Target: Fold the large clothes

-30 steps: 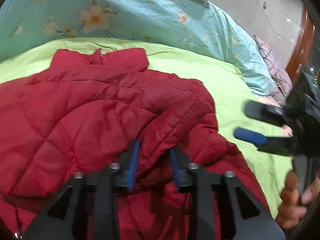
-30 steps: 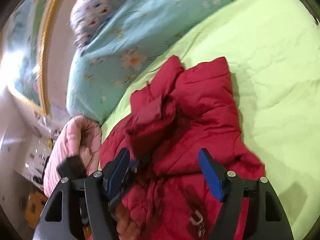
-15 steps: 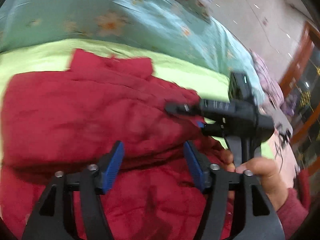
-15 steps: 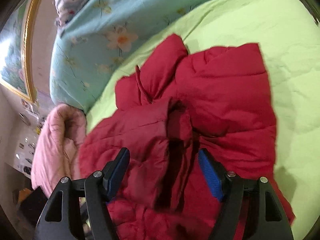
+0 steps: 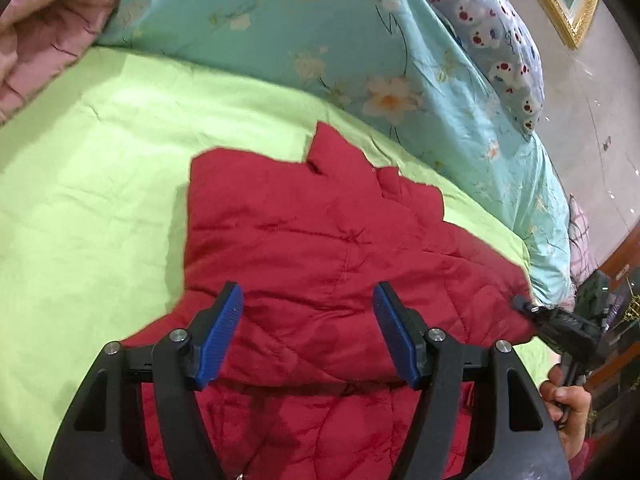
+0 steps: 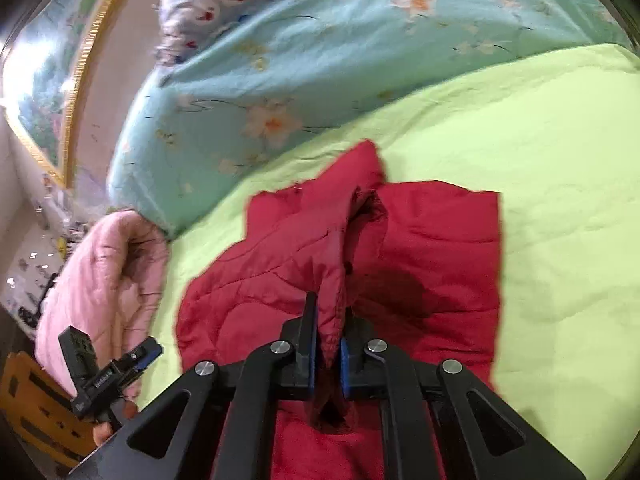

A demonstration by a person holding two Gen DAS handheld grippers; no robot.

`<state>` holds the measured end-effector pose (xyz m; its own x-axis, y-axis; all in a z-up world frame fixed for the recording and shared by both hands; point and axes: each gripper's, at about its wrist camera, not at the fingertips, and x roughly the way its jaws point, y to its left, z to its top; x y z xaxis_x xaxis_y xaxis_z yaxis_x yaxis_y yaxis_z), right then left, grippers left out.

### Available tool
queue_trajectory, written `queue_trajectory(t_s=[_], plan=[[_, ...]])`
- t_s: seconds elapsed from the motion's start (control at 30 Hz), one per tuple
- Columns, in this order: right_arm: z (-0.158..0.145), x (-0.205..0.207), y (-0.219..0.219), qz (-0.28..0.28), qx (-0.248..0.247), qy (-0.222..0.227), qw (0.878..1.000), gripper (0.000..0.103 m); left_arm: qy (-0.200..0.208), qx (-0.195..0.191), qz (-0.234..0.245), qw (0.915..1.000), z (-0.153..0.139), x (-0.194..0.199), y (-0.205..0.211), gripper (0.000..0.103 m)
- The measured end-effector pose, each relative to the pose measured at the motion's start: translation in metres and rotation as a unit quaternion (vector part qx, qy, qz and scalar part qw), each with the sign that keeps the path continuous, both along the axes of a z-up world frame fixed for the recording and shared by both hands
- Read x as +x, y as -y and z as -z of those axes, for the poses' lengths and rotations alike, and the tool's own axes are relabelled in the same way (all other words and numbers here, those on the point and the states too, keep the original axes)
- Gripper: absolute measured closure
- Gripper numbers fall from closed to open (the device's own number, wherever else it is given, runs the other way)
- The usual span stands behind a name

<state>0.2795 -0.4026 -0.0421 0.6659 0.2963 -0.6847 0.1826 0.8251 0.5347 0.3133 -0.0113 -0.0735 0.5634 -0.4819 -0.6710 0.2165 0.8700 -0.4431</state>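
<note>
Your right gripper (image 6: 327, 344) clenches a fold of the red quilted jacket (image 5: 320, 240); your left gripper (image 5: 308, 332) hovers released above it.

Lime bedsheet (image 5: 100, 160), floral teal quilt (image 5: 280, 28), gilt-framed picture (image 5: 560, 4)

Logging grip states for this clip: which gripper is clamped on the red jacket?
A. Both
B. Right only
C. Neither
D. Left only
B. The right gripper has its jaws shut on a raised fold of the red jacket, while the left gripper is spread wide with nothing pinched between its pads.
</note>
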Motion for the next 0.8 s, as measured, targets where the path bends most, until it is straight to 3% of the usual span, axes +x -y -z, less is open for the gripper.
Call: queue_trajectory(t_s=[0.07, 0.13, 0.23, 0.27, 0.33, 0.4, 0.43, 0.5, 0.57, 0.63, 0.73, 0.8], plan=[[0.017, 0.002, 0.0, 0.009, -0.024, -0.026, 0.999, 0.096, -0.001, 0.003, 0.02, 0.9998, 0.006, 0.0, 0.009, 0.036], [0.033, 0.002, 0.004, 0.019, -0.023, -0.044, 0.999, 0.096, -0.008, 0.037, 0.038, 0.9986, 0.016, 0.003, 0.024, 0.036], [0.046, -0.002, 0.009, 0.033, -0.007, -0.069, 0.997, 0.087, -0.028, 0.071, 0.043, 0.9961, 0.03, 0.011, 0.035, 0.036], [0.039, -0.007, 0.01, 0.05, -0.013, -0.073, 0.996, 0.077, -0.028, 0.074, 0.045, 0.9958, 0.031, 0.012, 0.036, 0.036], [0.011, -0.02, 0.007, 0.085, -0.059, -0.056, 0.993, 0.076, -0.028, 0.077, 0.049, 0.9954, 0.03, 0.012, 0.036, 0.036], [-0.034, -0.033, -0.014, 0.099, -0.123, 0.011, 0.987, 0.076, -0.029, 0.073, 0.05, 0.9957, 0.03, 0.012, 0.035, 0.036], [-0.047, -0.031, -0.028, 0.081, -0.135, 0.032, 0.987, 0.076, -0.029, 0.073, 0.049, 0.9957, 0.031, 0.013, 0.035, 0.036], [-0.057, -0.01, -0.064, 0.009, -0.143, 0.033, 0.989, 0.069, -0.029, 0.073, 0.048, 0.9958, 0.033, 0.012, 0.035, 0.036], [-0.044, 0.021, -0.099, -0.049, -0.148, 0.012, 0.988, 0.068, -0.031, 0.072, 0.046, 0.9959, 0.033, 0.014, 0.036, 0.036], [-0.023, 0.047, -0.117, -0.057, -0.19, -0.014, 0.98, 0.068, -0.035, 0.067, 0.044, 0.9961, 0.033, 0.015, 0.034, 0.036], [0.02, 0.069, -0.112, -0.051, -0.197, -0.072, 0.976, 0.073, -0.036, 0.068, 0.049, 0.9958, 0.036, 0.016, 0.035, 0.036], [0.048, 0.073, -0.1, -0.043, -0.179, -0.107, 0.977, 0.081, -0.038, 0.074, 0.053, 0.9951, 0.042, 0.017, 0.038, 0.036]])
